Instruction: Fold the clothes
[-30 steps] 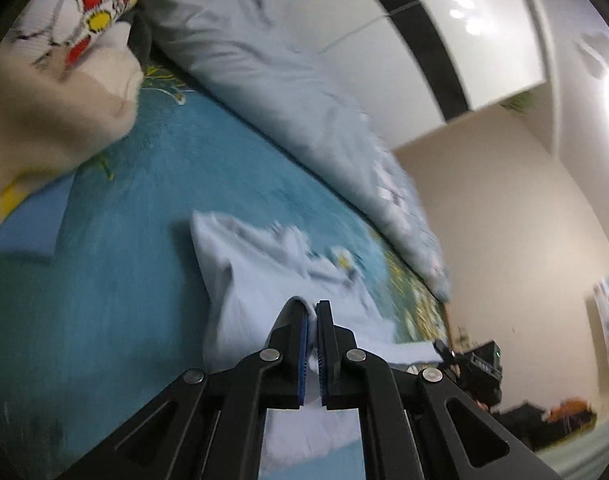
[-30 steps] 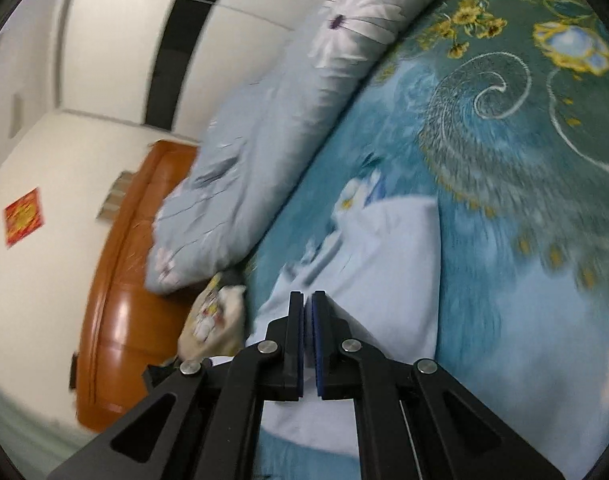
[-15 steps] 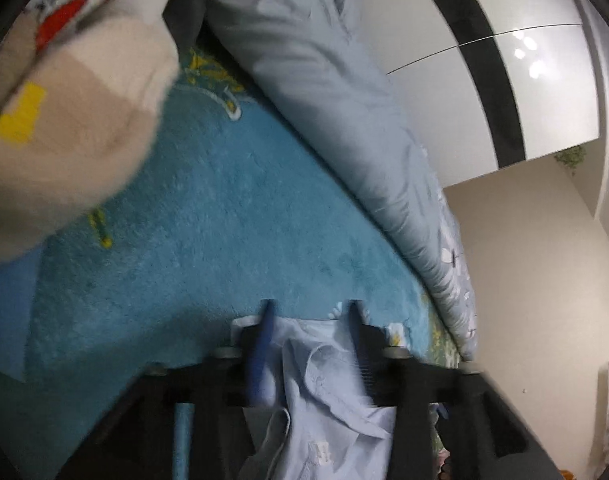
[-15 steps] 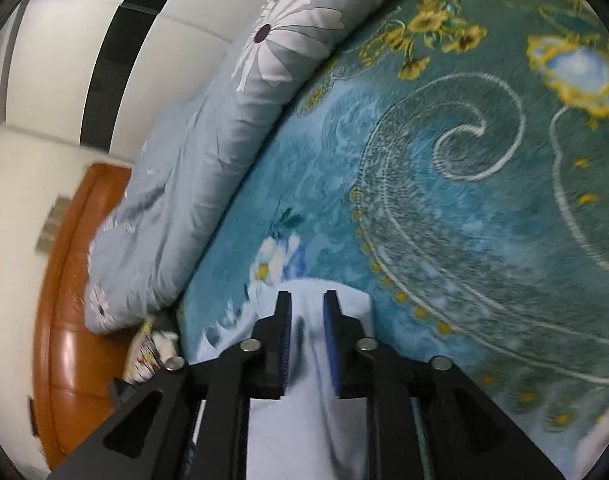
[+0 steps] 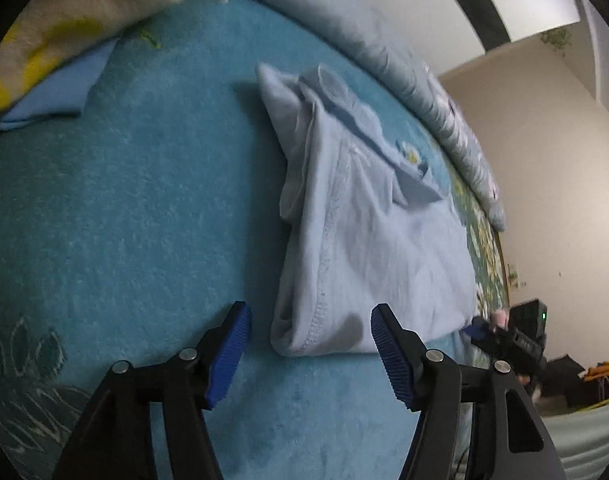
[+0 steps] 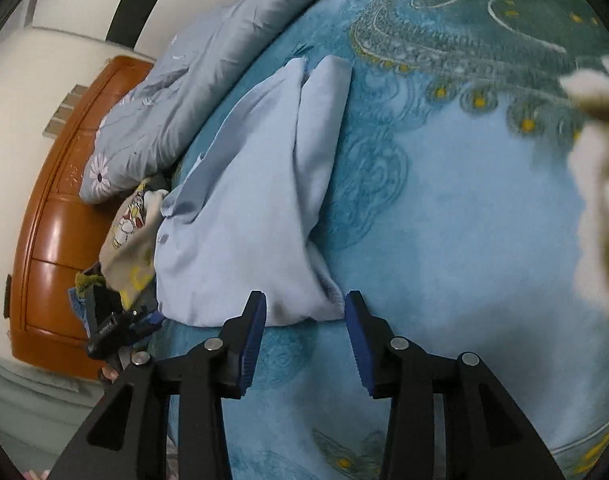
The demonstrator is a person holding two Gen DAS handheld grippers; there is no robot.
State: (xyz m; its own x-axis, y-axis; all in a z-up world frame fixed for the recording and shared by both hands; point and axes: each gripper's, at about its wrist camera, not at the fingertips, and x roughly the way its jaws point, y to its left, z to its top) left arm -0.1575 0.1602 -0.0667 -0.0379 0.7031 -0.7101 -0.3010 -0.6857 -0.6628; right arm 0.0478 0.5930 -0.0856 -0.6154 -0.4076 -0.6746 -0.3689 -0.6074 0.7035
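the light blue shirt (image 5: 368, 240) lies folded into a long shape on the bed (image 5: 124, 220), on its teal blanket. the left gripper (image 5: 310, 356) hangs just in front of one near corner of the shirt, with its fingers wide apart and nothing between them. the right gripper (image 6: 304, 334) sits at the other near corner, fingers apart too, and the cloth edge lies just ahead of the gap.

the next step looks like one more fold. to do it well, each gripper should slide low along the blanket, take all the layers at its corner, and close firmly. then both should lift together and lay the near end flat over the far end, by the collar (image 5: 388, 148), so the edges line up.

a grey flowered quilt (image 6: 208, 72) lies along the far side of the shirt. a cream and yellow cloth (image 5: 64, 28) sits off to the side, near the collar end. neither blocks the near corners, but the fold should stay short of the quilt.
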